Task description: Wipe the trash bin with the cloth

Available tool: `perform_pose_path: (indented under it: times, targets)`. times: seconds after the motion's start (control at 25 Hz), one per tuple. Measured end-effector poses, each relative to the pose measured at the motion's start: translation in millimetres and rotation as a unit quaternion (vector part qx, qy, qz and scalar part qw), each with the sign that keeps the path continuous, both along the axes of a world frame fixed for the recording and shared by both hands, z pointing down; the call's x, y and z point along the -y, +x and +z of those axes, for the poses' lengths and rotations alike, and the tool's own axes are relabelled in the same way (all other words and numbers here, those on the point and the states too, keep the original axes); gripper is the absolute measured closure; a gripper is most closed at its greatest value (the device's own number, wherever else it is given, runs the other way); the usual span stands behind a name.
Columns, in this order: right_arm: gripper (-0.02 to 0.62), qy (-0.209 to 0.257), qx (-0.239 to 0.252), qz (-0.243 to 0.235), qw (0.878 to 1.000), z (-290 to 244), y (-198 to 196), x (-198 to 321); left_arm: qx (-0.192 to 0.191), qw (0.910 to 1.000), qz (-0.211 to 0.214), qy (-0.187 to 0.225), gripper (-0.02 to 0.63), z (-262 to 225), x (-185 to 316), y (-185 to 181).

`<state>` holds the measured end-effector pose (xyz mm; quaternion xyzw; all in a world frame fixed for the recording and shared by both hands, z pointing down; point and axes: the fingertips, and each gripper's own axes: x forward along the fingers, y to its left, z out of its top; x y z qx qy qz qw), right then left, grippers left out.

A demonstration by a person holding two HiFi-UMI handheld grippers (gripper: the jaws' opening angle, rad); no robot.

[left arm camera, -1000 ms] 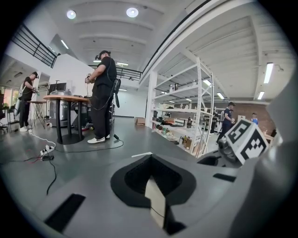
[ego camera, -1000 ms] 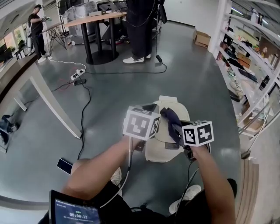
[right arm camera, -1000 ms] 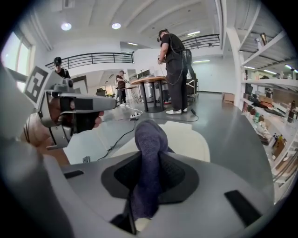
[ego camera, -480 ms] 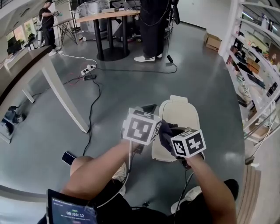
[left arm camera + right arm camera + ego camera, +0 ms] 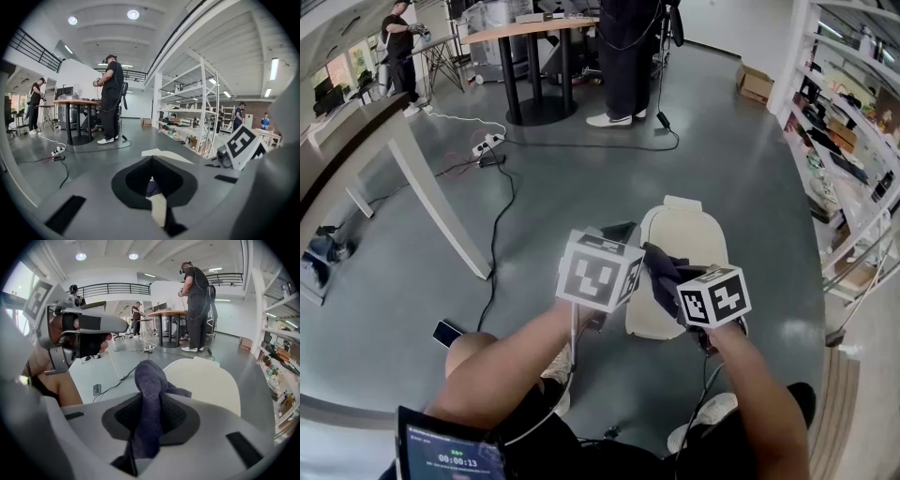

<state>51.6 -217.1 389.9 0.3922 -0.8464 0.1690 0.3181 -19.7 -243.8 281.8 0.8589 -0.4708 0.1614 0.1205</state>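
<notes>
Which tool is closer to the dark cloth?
Right. The right tool is pinching the cloth and holds it over the bin. The left tool is just beside the cloth, on its left, by the bin's edge.

Open floor point(image 5: 581, 187) left of trash bin point(image 5: 689, 248), shelving point(image 5: 853, 122) close right (slanted table leg point(image 5: 441, 202) farther left)
</notes>
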Motion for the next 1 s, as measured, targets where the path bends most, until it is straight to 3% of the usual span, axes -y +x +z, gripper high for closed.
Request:
perform_pose_path:
  times: [0.72, 1.0]
  targets:
    - [0.505, -0.001, 0.003, 0.072, 0.997, 8.5, 61.6, -6.8, 0.0, 0.9995, 0.028, -0.011, 0.609, 12.8, -19.9, 10.4]
    - [0.505, 0.011, 0.009, 0.095, 0.995, 3.2, 102.4, -18.8, 0.003, 0.9992, 0.038, -0.013, 0.609, 12.8, -38.5, 37.1]
